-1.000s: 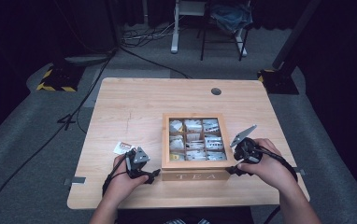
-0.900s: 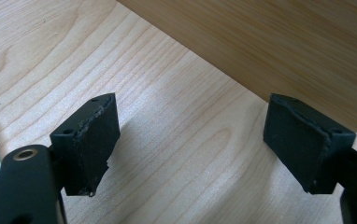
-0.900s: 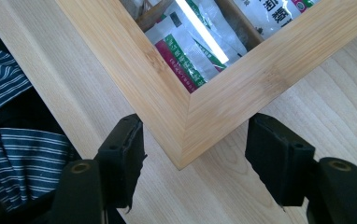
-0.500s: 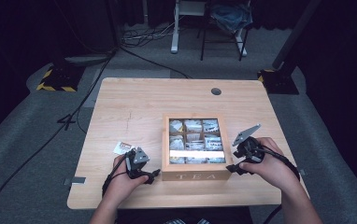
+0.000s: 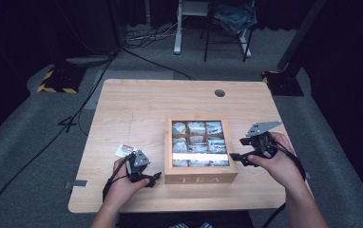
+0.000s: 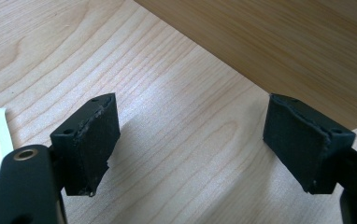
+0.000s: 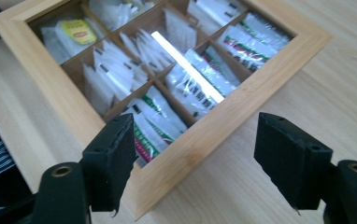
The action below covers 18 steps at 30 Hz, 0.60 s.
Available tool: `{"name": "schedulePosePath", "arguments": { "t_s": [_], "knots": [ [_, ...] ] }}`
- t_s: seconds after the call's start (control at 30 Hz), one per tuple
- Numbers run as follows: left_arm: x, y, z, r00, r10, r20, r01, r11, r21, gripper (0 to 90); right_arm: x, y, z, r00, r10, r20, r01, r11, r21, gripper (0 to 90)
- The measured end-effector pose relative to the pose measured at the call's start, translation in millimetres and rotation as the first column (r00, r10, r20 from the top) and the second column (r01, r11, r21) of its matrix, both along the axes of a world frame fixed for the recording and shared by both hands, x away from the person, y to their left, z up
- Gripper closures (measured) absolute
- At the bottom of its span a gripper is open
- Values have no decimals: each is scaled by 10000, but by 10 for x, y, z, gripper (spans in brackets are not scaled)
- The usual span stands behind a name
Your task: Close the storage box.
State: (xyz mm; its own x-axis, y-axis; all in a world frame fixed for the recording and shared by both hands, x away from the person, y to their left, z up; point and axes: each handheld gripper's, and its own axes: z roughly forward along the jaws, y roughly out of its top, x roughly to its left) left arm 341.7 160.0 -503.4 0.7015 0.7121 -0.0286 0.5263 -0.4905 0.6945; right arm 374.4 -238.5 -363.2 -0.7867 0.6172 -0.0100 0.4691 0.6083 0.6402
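**Both grippers stand open beside the tea box, near the front edge of the table**

I see a light wooden table (image 5: 137, 109) with a rectangular top, standing on grey carpet in a dark room. Behind its far edge there are black cables on the floor, a white stand and a chair with blue cloth. A yellow-black striped base stands off the far left corner, and another one off the far right corner. A small round hole (image 5: 219, 93) is in the top near the far edge, right of the middle.

The square wooden tea box with a glass lid (image 5: 201, 176) sits near the front edge, a little right of the middle, with the letters TEA on its front wall. Through the lid I see compartments filled with white and clear tea bag packets. The lid is closed and a bright strip of light reflects on it.

My left gripper (image 5: 150, 178) rests low on the table just left of the box front corner. Its jaws are wide apart with only bare wood between them, and the box wall is just ahead. A small white paper packet (image 5: 125, 150) lies on the table just behind this hand.

My right gripper (image 5: 235, 158) is at the right wall of the box, near the front right corner. Its jaws have just been opening; in the right gripper view the box corner (image 7: 167, 182) lies between them, and the pads do not press on it.

The far half of the table and the left side are free. The front edge is close to both hands.
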Motion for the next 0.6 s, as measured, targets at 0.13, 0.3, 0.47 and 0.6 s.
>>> {"name": "schedulePosePath", "arguments": {
  "t_s": [0.13, 0.3, 0.47, 0.6],
  "knots": [
    [1, 5, 2, 10000, -32, -31, 32, 10000, 8, 193, 56, -80, -7, 9986, -321, 409, 318, 9995, 84, 295],
    [13, 29, 3, 9999, 89, 54, -90, 9999, 71, 193, 137, -213, -51, 9917, -879, 940, 849, 9957, 363, 293],
    [22, 38, 0, 9999, 143, 5, -143, 9999, 3, 193, 223, -347, -111, 9848, -1426, 996, 1366, 9885, 646, 271],
    [26, 39, -3, 9999, 159, 38, -159, 9999, -6, 193, 300, -456, -178, 9766, -1922, 961, 1843, 9792, 850, 266]
  ]
}}
